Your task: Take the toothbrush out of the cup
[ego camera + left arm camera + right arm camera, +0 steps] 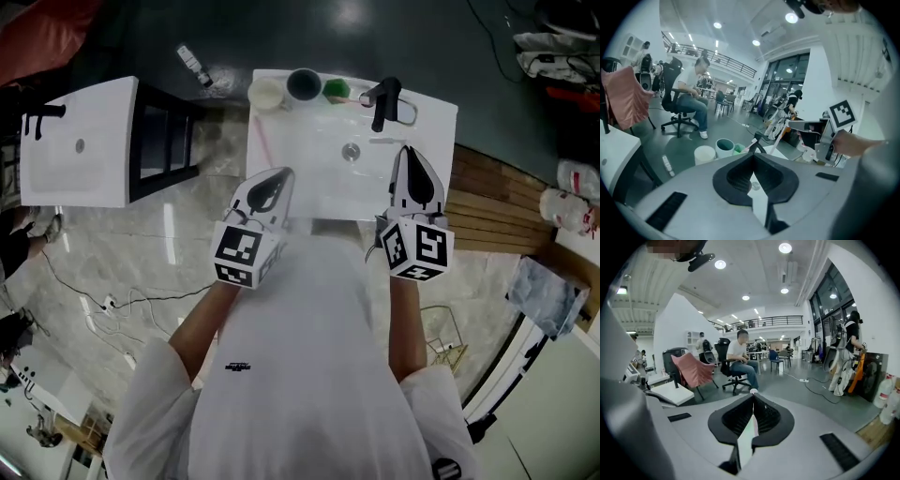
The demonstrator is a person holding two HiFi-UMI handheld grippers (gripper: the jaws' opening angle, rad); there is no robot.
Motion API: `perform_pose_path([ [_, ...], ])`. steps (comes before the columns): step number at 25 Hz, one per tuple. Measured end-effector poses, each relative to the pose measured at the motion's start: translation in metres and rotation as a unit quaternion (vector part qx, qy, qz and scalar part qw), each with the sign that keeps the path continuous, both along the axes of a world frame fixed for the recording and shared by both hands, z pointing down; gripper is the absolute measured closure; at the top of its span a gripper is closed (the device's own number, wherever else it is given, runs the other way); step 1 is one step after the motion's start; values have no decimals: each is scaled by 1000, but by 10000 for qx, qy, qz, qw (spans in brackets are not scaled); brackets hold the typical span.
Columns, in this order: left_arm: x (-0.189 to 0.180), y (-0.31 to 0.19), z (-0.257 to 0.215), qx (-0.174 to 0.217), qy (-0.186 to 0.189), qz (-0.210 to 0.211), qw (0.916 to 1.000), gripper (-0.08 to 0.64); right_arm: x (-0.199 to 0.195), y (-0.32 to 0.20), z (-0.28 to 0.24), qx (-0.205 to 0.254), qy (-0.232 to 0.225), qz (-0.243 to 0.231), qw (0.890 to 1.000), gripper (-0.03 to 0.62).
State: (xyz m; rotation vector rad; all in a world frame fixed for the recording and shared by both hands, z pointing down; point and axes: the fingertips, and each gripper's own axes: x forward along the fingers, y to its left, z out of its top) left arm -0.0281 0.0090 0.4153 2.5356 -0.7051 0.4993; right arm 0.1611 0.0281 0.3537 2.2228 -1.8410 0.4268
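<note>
A thin pink toothbrush (260,138) lies flat on the left rim of the white sink (319,192), just in front of a cream cup (266,94). A dark green cup (304,84) and a small green thing (336,90) stand beside it at the back rim. The same cream cup (704,154) and dark green cup (724,146) show in the left gripper view. My left gripper (279,178) hovers over the sink's front left, shut and empty. Over the basin's right side, my right gripper (410,156) is also shut on nothing. Its view faces out across the room.
A black faucet (384,99) stands at the sink's back right, with the drain (350,151) mid-basin. Another white basin (80,141) on a black stand is at the left. A bottle (192,64) and cables lie on the floor. Wooden slats (487,202) are at the right.
</note>
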Motion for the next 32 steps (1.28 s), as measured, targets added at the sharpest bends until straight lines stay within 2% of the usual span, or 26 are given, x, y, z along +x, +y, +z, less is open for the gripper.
perform_pose_path([
  [8, 71, 23, -5, 62, 10, 562, 9984, 557, 83, 72, 7, -224, 24, 778, 9967, 591],
  [14, 117, 37, -15, 145, -47, 724, 9973, 557, 136, 112, 20, -514, 68, 1002, 9936, 591],
  [25, 181, 51, -16, 155, -238, 611, 9977, 557, 214, 132, 77, -1412, 33, 687, 9876, 591],
  [32, 197, 56, -12, 124, -421, 345, 9984, 557, 238, 119, 125, -1782, -234, 368, 9830, 591],
])
